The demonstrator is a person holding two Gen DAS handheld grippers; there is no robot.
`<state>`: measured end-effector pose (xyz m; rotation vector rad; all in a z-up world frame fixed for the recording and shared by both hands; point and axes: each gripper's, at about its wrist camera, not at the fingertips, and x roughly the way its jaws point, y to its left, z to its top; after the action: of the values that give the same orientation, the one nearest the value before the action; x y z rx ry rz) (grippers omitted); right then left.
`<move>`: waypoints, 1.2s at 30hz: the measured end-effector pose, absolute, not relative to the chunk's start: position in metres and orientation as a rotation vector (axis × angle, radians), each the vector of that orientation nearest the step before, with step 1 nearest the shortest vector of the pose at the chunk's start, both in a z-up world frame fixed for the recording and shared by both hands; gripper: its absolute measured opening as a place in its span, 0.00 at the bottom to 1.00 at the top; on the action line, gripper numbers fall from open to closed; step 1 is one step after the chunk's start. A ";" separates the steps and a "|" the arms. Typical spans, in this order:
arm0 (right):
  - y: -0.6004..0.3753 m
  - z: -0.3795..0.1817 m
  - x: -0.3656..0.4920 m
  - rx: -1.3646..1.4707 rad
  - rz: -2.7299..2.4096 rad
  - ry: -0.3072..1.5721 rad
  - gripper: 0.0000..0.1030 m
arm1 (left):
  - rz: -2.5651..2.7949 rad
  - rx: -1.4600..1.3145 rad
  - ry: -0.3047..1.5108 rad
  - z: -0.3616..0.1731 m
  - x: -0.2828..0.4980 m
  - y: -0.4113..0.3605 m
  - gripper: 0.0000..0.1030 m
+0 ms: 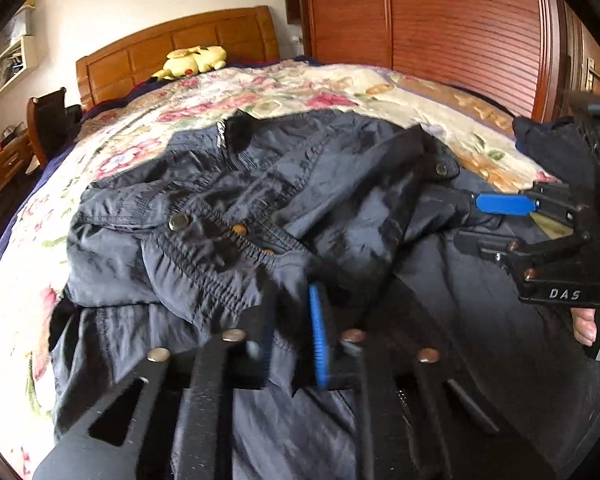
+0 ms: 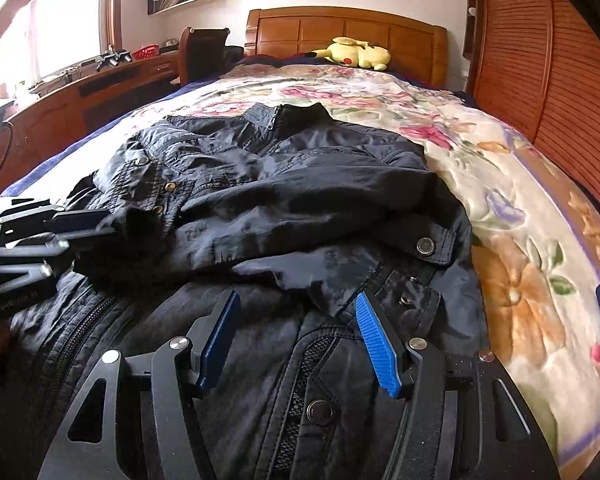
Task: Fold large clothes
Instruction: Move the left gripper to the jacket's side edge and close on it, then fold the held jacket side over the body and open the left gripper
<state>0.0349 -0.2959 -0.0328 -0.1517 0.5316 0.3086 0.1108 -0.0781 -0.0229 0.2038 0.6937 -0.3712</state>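
A dark navy jacket (image 1: 340, 184) with snap buttons and a zipper lies on the floral bedspread (image 1: 228, 92), its sleeves thrown across the chest. At the jacket's left hem side my left gripper (image 1: 292, 292) is shut on a bunched fold of the fabric, which shows between the blue pads. It appears again at the left edge of the right wrist view, the left gripper (image 2: 80, 224) biting into the cloth. My right gripper (image 2: 297, 296) stands open just over the jacket's (image 2: 284, 200) lower front near the zipper, nothing pinched. From the left wrist view the right gripper (image 1: 474, 220) reaches in from the right.
A yellow plush toy (image 2: 356, 54) lies by the wooden headboard (image 2: 340, 28). A slatted wooden wardrobe (image 2: 540, 60) runs along the right of the bed. A chair (image 2: 204, 52) and a desk (image 2: 80, 88) stand at the left. Another dark garment (image 1: 548, 140) sits at the bed's right edge.
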 end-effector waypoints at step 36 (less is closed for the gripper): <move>-0.296 -0.034 0.034 -0.181 0.298 0.526 0.60 | -0.186 0.094 0.629 0.005 0.043 0.024 0.42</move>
<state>0.0343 -0.2960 -0.0344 -0.1807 0.5261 0.2983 0.0428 0.0237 0.0053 0.0935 0.6289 -0.1856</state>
